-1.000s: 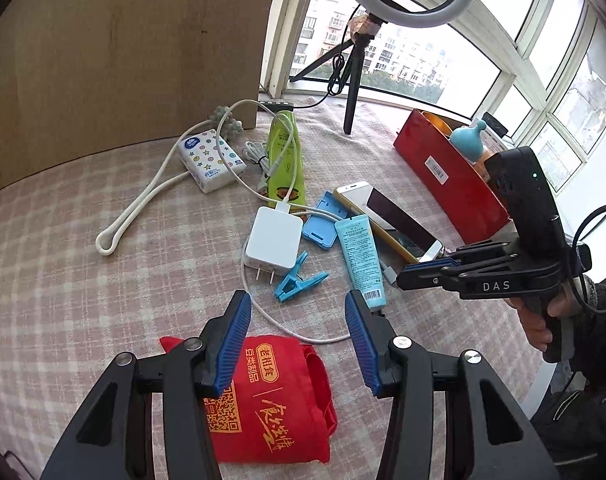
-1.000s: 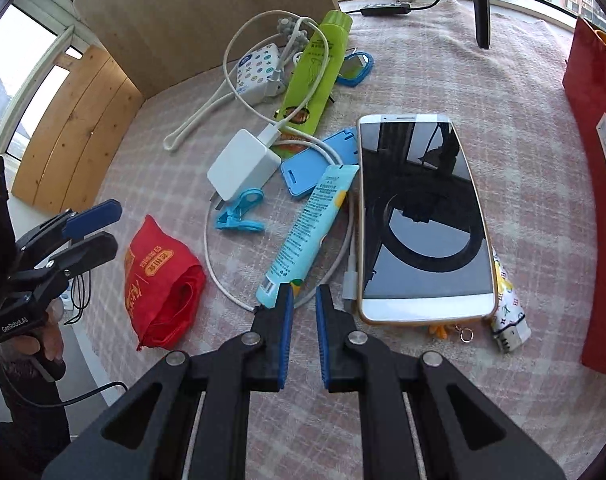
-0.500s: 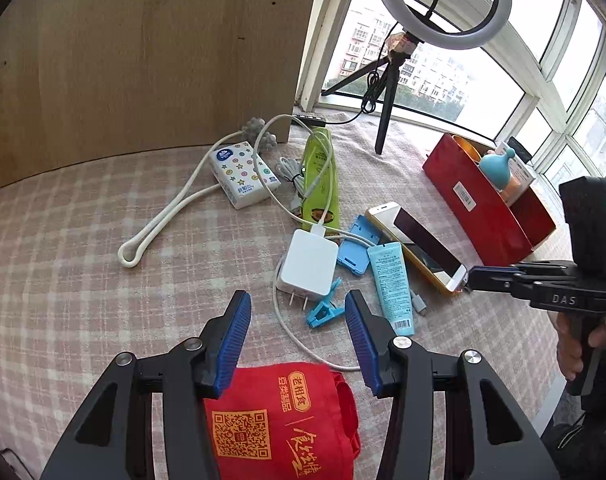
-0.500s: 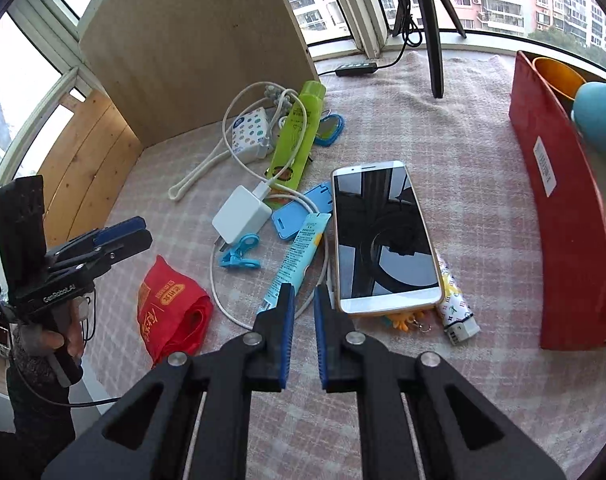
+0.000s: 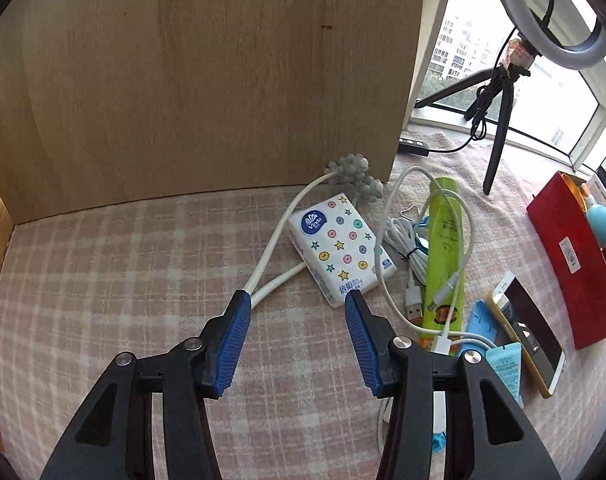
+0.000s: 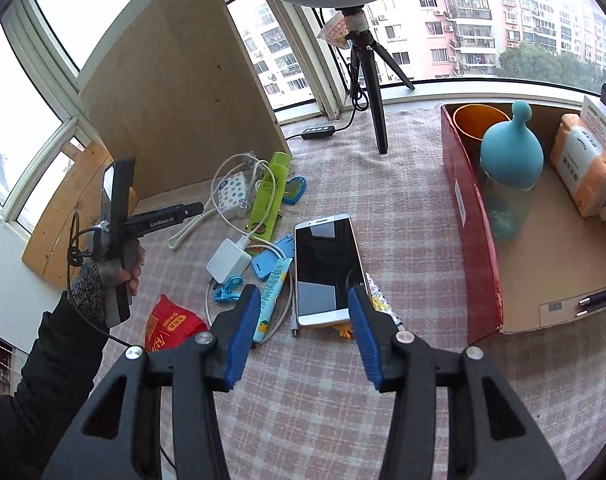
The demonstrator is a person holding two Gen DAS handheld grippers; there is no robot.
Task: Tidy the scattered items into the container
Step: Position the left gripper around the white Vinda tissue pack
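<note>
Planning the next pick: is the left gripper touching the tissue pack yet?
Apart. The left wrist view shows the left gripper open and empty, with bare checked cloth between its blue pads and the tissue pack beyond the fingertips.

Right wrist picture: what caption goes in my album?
Open right claw above a white smartphone, beside the red cardboard box.
</note>
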